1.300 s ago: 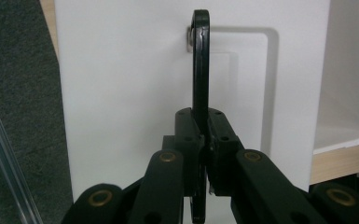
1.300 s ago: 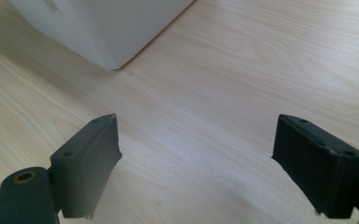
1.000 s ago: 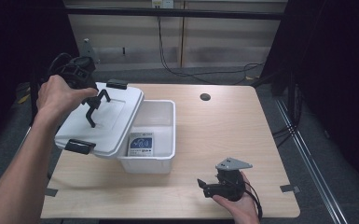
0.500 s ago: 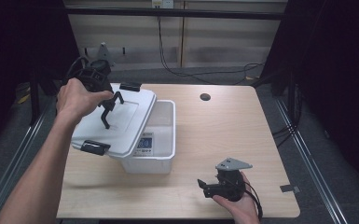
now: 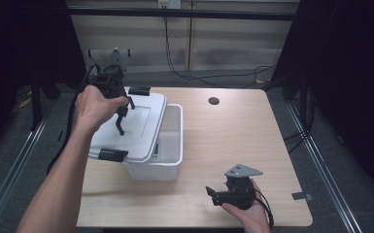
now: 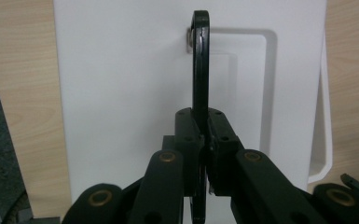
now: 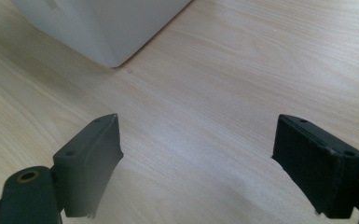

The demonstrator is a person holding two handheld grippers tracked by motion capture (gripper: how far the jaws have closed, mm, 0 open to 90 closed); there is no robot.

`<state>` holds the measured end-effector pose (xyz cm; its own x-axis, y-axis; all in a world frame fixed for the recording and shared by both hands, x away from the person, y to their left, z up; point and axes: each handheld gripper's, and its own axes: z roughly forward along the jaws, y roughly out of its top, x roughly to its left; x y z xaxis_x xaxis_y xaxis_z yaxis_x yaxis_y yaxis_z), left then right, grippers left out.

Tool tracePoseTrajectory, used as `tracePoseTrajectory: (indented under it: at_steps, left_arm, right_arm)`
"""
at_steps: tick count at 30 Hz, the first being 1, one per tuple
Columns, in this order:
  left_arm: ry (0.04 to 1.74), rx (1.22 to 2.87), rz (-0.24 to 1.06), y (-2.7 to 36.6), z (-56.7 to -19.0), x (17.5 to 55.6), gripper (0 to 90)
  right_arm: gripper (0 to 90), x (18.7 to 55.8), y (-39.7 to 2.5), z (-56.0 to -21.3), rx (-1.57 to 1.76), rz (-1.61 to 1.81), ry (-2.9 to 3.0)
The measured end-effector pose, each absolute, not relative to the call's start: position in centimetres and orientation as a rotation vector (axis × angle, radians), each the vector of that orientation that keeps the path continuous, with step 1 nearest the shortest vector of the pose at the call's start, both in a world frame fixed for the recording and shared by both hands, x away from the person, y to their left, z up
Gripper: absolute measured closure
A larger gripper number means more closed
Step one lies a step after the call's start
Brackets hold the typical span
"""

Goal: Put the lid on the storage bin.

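Left gripper (image 5: 121,115): jaws clamped on the black handle (image 6: 200,70) of the white lid (image 5: 131,127), holding it tilted over the bin's left side.
White bin (image 5: 167,162): on the wooden table (image 5: 233,141), partly covered by the lid.
Right gripper (image 5: 218,194): jaws spread wide, empty, on the table well right of the bin's near corner.

Overhead light is falling brightly on your tabletop (image 5: 223,145) while the surroundings are sinking into near black. The white lid (image 6: 121,93) is glaring slightly. Soft shadows are pooling beneath the bin (image 5: 170,145); close claw parts are blurring.
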<state>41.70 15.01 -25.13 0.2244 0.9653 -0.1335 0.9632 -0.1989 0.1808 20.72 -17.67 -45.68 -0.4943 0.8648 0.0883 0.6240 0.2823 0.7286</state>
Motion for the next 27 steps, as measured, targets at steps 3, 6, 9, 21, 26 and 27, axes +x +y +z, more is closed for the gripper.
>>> tracePoseTrajectory:
  at_steps: [3,6,9,21,26,27]
  left_arm:
    - [1.844,2.272,0.022,14.6,-25.2,41.6,84.8]
    - [1.835,2.272,0.033,13.9,-25.4,41.5,84.8]
    - [1.862,2.247,0.014,13.4,-25.7,41.5,85.0]
    - [1.935,2.165,0.042,11.9,-26.4,41.6,85.0]
    - [1.956,2.149,0.022,11.9,-26.7,41.7,85.0]
    - [1.953,2.147,0.009,11.8,-26.8,41.7,85.0]
  right_arm:
    - [14.5,20.7,-17.7,-45.7,1.350,1.042,2.233]
    - [14.5,20.7,-17.7,-45.7,1.351,1.042,2.232]
    - [14.4,20.7,-17.7,-45.7,1.362,1.044,2.236]
    - [14.4,20.8,-17.6,-45.8,1.343,1.039,2.255]
    - [14.5,20.7,-17.7,-45.7,1.348,1.034,2.255]
    - [14.5,20.7,-17.7,-45.7,1.349,1.034,2.254]
